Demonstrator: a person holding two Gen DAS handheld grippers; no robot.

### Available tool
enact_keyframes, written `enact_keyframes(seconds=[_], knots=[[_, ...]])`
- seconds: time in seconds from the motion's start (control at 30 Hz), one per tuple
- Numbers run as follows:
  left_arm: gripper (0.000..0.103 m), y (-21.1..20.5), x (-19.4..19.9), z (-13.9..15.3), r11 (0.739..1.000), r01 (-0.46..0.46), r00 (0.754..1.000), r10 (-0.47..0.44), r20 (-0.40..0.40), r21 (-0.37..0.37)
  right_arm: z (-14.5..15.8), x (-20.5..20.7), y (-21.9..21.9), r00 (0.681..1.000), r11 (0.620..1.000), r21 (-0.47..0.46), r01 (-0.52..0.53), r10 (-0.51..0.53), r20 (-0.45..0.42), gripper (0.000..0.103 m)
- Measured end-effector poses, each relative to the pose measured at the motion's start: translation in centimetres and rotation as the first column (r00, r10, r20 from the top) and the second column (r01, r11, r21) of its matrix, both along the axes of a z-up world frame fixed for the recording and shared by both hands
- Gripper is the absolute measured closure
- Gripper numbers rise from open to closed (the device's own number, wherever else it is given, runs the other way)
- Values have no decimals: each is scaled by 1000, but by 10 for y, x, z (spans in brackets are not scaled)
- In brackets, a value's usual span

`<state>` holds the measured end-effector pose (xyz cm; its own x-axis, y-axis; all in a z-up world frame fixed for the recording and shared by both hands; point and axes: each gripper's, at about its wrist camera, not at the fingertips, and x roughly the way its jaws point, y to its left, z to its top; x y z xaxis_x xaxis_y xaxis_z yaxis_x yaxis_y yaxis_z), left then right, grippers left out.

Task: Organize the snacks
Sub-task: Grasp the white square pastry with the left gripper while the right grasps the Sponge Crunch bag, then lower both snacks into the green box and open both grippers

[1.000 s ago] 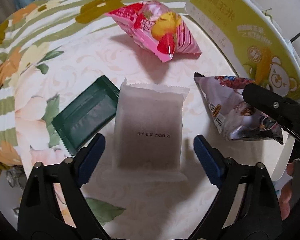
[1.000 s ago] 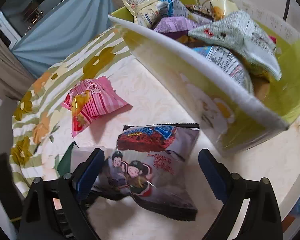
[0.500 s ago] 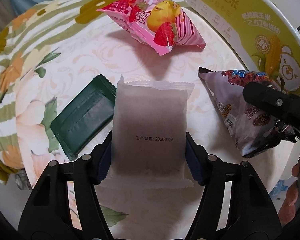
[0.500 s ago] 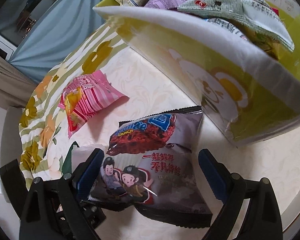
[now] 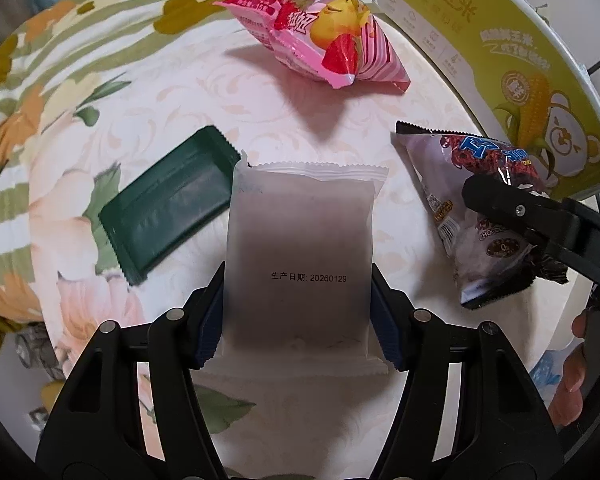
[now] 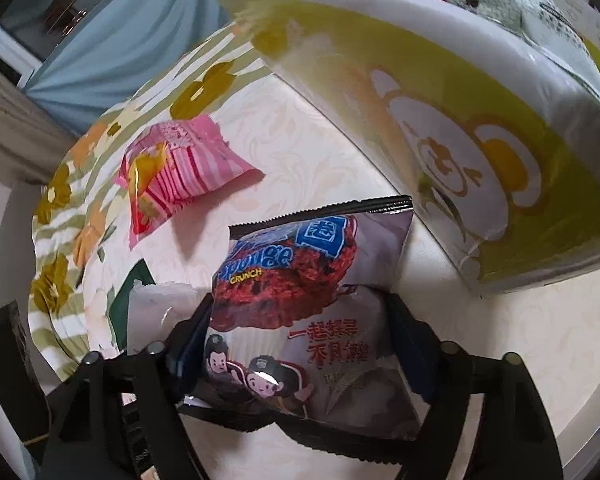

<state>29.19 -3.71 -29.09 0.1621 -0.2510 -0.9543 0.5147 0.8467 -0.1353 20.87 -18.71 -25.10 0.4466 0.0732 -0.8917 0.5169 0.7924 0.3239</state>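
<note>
Left gripper (image 5: pixel 298 316): jaws have come in from wide apart and now pinch the white packet (image 5: pixel 300 256) by its two long sides, near its close end.
White packet: flat on the tablecloth (image 5: pixel 220 92), date print facing up; the dark green packet (image 5: pixel 168 208) is just to its left.
Right gripper (image 6: pixel 300 344): jaws are closing on the purple sponge-cake bag (image 6: pixel 300 300), with the bag between them; both pads already seem to touch its sides.
Purple bag: near edge of the table, just beside the yellow-green snack box (image 6: pixel 480 128) on the right.
Pink bag (image 5: pixel 320 40): far side, untouched.
Changed since earlier: both grippers stood spread over their packets, neither touching; the packets themselves have not shifted.
Meaning for task: both pickups look about secured; lifting into the box, already holding many snacks, likely comes next.
</note>
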Motion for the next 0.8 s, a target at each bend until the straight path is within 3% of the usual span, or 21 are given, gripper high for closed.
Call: enact_keyframes(seconds=[0.17, 0.37, 0.5, 0.8], knots=[[44, 9, -3, 4, 999, -30, 999, 30, -13, -34, 7, -1, 6, 999, 999, -32, -43, 44, 12, 45], [44, 22, -8, 28, 995, -68, 998, 69, 4, -73, 20, -6, 11, 996, 996, -37, -77, 78, 45, 47], [44, 30, -12, 55, 991, -92, 995, 96, 35, -99, 43, -8, 23, 987, 989, -66, -132, 137, 88, 47], [44, 31, -30, 146, 982, -99, 981, 124, 151, -164, 114, -17, 36, 939, 966, -100, -238, 255, 230, 47]])
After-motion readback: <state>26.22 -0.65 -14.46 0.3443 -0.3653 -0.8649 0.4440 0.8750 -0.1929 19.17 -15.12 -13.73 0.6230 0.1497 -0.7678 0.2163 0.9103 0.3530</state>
